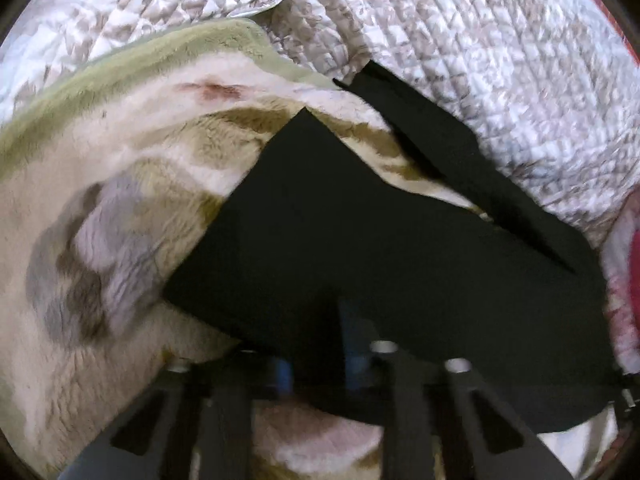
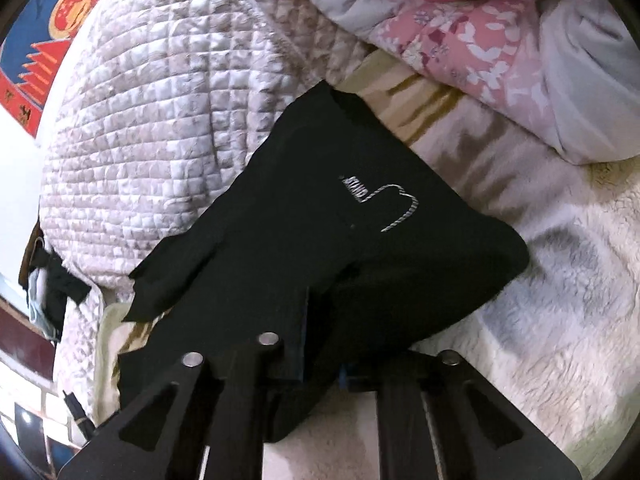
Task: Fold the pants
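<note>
Left gripper (image 1: 316,344) pinches the near edge of the black pants (image 1: 340,220); they spread over a fleece blanket (image 1: 100,200) beside a quilted cover (image 1: 480,60), likely held taut for a clean crease; right gripper (image 2: 320,344) likewise clamps the pants (image 2: 320,220), embroidery upward, their bulk sagging onto the blanket (image 2: 540,300), probably so both corners travel together.

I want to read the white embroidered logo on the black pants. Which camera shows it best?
The right wrist view: the white stitched logo sits in plain sight on the black pants, near mid-frame. The left wrist view shows the pants only as plain dark cloth on the fleece blanket, with no logo visible.
</note>
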`<state>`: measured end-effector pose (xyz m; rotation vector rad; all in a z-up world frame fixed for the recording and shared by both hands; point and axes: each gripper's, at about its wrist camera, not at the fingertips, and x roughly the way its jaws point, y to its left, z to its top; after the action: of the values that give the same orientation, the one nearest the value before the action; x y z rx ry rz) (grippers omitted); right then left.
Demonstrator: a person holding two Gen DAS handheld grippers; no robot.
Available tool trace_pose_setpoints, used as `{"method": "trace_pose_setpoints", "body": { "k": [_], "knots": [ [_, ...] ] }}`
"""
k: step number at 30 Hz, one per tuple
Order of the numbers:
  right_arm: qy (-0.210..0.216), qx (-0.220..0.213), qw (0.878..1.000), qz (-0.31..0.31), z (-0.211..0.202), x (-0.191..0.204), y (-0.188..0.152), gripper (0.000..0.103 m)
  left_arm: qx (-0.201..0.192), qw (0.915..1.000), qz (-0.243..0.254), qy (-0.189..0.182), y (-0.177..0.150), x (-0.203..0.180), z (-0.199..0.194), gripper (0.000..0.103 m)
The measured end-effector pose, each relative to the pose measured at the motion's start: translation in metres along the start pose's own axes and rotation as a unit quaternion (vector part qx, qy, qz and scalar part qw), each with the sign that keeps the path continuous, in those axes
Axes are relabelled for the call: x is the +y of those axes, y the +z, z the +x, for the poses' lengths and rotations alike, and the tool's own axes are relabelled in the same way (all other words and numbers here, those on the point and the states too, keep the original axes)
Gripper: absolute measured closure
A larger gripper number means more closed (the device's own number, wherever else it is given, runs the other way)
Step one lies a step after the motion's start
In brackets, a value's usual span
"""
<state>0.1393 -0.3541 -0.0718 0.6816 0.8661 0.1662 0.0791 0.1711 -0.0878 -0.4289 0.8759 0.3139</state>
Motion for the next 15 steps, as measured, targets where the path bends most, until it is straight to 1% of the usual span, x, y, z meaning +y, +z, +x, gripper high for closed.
{"method": "trace_pose_setpoints", "body": {
  "k": [1, 2, 4, 7, 10, 12, 13, 15],
  "knots": [
    [0.000, 0.003, 1.000, 0.001, 0.001, -0.001, 0.000, 0.098, 0.003, 1.0000, -0.001, 0.002, 0.003, 0.000, 0.001, 0.096],
    [0.001, 0.006, 1.000, 0.005, -0.002, 0.000, 0.001, 0.098, 0.007, 1.0000, 0.000, 0.001, 0.005, 0.000, 0.001, 0.098],
    [0.009, 0.000, 1.000, -0.002, -0.013, 0.007, 0.000, 0.098, 0.014, 0.9999, -0.001, 0.002, 0.007, 0.002, -0.004, 0.099],
    [0.029, -0.007, 1.000, -0.007, -0.039, 0.017, -0.002, 0.099, -0.006, 0.9999, 0.006, -0.006, 0.007, 0.004, -0.032, 0.099],
    [0.033, -0.008, 0.999, -0.010, -0.065, 0.018, -0.013, 0.099, -0.019, 0.9997, 0.007, -0.014, 0.004, 0.015, -0.061, 0.099],
    [0.024, 0.001, 1.000, -0.009, -0.078, 0.011, -0.028, 0.099, -0.023, 0.9996, 0.005, -0.019, -0.004, 0.027, -0.078, 0.099],
    [0.015, 0.007, 1.000, -0.007, -0.079, 0.006, -0.034, 0.099, -0.021, 0.9996, 0.005, -0.021, -0.009, 0.034, -0.082, 0.099],
    [-0.011, 0.031, 0.999, 0.014, -0.074, -0.013, -0.050, 0.099, -0.011, 0.9998, 0.010, -0.013, -0.023, 0.043, -0.083, 0.099]
  ]
}}
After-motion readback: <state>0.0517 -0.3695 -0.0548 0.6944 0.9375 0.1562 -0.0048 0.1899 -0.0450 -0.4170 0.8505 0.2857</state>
